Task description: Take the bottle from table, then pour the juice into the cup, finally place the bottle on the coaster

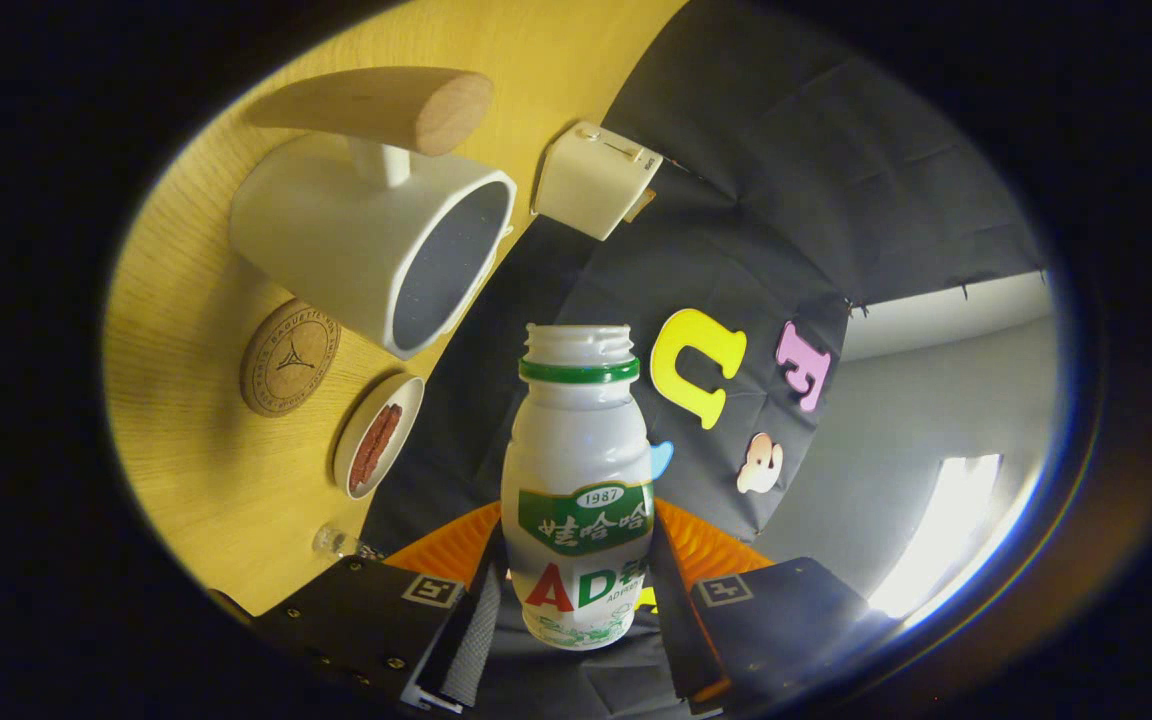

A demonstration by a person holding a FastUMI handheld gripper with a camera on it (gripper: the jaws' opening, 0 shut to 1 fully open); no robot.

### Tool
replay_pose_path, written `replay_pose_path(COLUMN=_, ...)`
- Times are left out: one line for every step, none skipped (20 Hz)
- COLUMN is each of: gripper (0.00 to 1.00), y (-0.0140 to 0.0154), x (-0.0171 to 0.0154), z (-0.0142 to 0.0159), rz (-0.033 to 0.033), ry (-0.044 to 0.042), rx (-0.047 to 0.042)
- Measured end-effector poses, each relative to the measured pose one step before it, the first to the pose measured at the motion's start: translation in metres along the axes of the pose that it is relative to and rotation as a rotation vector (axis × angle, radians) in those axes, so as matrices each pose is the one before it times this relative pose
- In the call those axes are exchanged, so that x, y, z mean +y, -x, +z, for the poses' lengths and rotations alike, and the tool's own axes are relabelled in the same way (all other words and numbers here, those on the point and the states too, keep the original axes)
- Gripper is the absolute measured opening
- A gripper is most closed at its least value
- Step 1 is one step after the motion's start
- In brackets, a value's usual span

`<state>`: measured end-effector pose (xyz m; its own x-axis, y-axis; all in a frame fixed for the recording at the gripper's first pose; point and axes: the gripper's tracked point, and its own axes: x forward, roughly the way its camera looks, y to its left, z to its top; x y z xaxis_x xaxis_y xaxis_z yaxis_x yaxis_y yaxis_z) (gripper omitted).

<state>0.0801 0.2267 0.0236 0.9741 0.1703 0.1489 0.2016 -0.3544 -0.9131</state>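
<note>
My tongs (576, 610) were clamped on the uncapped bottle (578, 490), lifted off the table (206, 470) and tilted, its mouth just short of the cup (376, 235). Pouring looked barely begun; the coaster (289, 357) beside the cup waited bare.

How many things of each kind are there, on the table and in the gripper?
Bottle, held between the jaws: 1
Cup: 1
Coaster: 1
Dish: 1
White box: 1
Total: 5
</note>
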Motion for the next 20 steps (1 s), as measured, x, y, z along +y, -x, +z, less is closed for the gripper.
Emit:
replay_pose_path(gripper=0.70, y=-0.00080, x=0.00655, z=-0.00189, rz=0.03012, ry=-0.06620, rx=0.00641)
replay_pose_path(gripper=0.70, y=0.00064, x=0.00580, z=-0.00239, rz=0.02954, ry=-0.07155, rx=0.01120)
replay_pose_path(gripper=0.70, y=0.00069, x=0.00598, z=-0.00209, rz=0.03064, ry=-0.06777, rx=0.00750)
replay_pose_path(gripper=0.70, y=-0.00008, x=0.00209, z=-0.00101, rz=0.02276, ry=-0.06377, rx=0.00567)
replay_pose_path(gripper=0.70, y=0.00128, x=0.00265, z=-0.00018, rz=0.02332, ry=-0.06099, rx=0.00339)
replay_pose_path(gripper=0.70, y=-0.00023, x=0.00534, z=0.00021, rz=0.02696, ry=-0.06864, rx=0.00076)
replay_pose_path(gripper=0.70, y=0.00125, x=0.00371, z=0.00022, rz=0.02433, ry=-0.06486, rx=0.00054)
replay_pose_path(gripper=0.70, y=0.00029, x=0.00297, z=-0.00020, rz=0.02114, ry=-0.05616, rx=-0.00015)
replay_pose_path(gripper=0.70, y=0.00005, x=0.00280, z=-0.00068, rz=0.02127, ry=-0.05971, rx=0.00329)
replay_pose_path(gripper=0.70, y=-0.00007, x=0.00233, z=-0.00085, rz=0.02107, ry=-0.05691, rx=0.00295)
replay_pose_path(gripper=0.70, y=-0.00031, x=0.00220, z=-0.00074, rz=0.02048, ry=-0.05385, rx=0.00192)
replay_pose_path(gripper=0.70, y=-0.00059, x=0.00310, z=-0.00256, rz=0.02073, ry=-0.05839, rx=0.00586)
replay_pose_path(gripper=0.70, y=-0.00039, x=0.00241, z=-0.00139, rz=0.01669, ry=-0.04956, rx=0.00358)
replay_pose_path(gripper=0.70, y=-0.00063, x=0.00339, z=-0.00179, rz=0.02096, ry=-0.06117, rx=0.00441)
replay_pose_path(gripper=0.70, y=-0.00084, x=0.00302, z=-0.00190, rz=0.02093, ry=-0.06351, rx=0.00294)
replay_pose_path(gripper=0.70, y=-0.00180, x=0.00195, z=-0.00175, rz=0.01883, ry=-0.05933, rx=0.00242)
replay_pose_path(gripper=0.70, y=-0.00167, x=0.00111, z=-0.00161, rz=0.01362, ry=-0.05645, rx=-0.00027)
replay_pose_path(gripper=0.70, y=-0.00096, x=0.00034, z=-0.00196, rz=0.01145, ry=-0.05429, rx=0.00170)
replay_pose_path(gripper=0.70, y=-0.00184, x=0.00052, z=-0.00001, rz=0.01127, ry=-0.05734, rx=-0.00314)
replay_pose_path(gripper=0.70, y=-0.00452, x=0.00137, z=-0.00343, rz=0.01208, ry=-0.05890, rx=-0.00567)
